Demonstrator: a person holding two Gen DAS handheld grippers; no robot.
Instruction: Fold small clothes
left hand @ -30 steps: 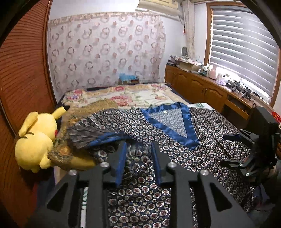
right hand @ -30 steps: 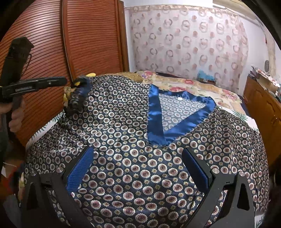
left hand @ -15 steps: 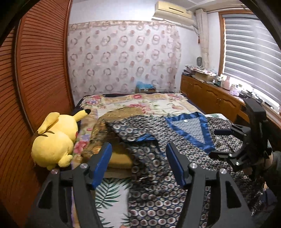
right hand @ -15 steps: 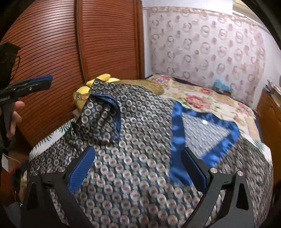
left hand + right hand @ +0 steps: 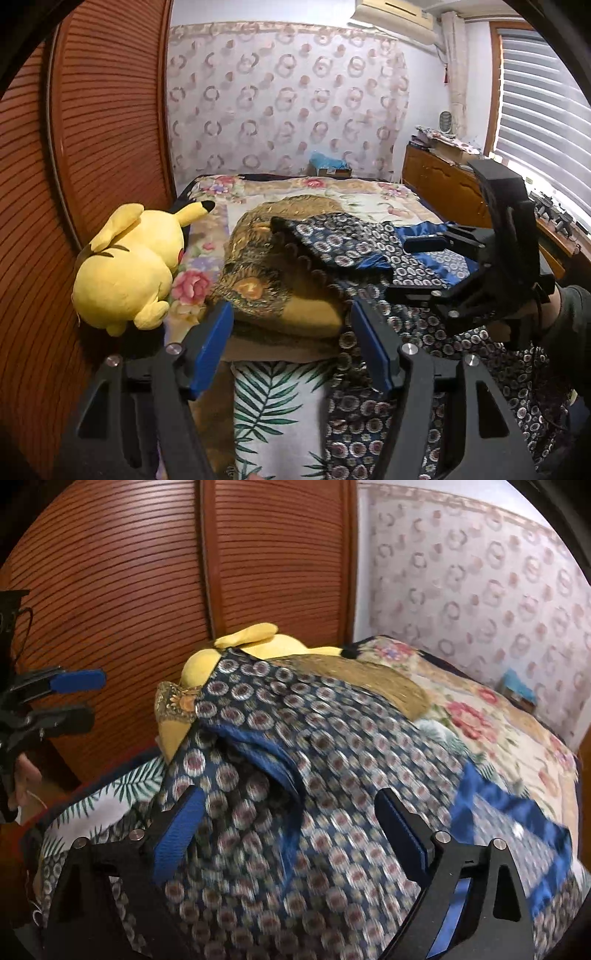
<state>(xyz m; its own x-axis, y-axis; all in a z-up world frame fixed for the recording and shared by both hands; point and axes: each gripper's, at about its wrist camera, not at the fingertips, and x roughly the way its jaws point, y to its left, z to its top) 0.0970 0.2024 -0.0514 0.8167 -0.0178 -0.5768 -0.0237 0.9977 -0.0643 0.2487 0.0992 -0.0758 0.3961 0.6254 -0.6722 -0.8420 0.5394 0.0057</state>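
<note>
Floral bed carries our patterned navy shirt, sleeve folded toward 12 o'clock; left gripper and right gripper gape wide, empty.

A shirt lies spread on the bed, and one sleeve is folded back on top of it. Part of the shirt lies over a pillow. A plush toy sits left of the pillow, next to the wooden doors. A curtain hangs behind the bed. A cabinet stands on the right, under the window.
</note>
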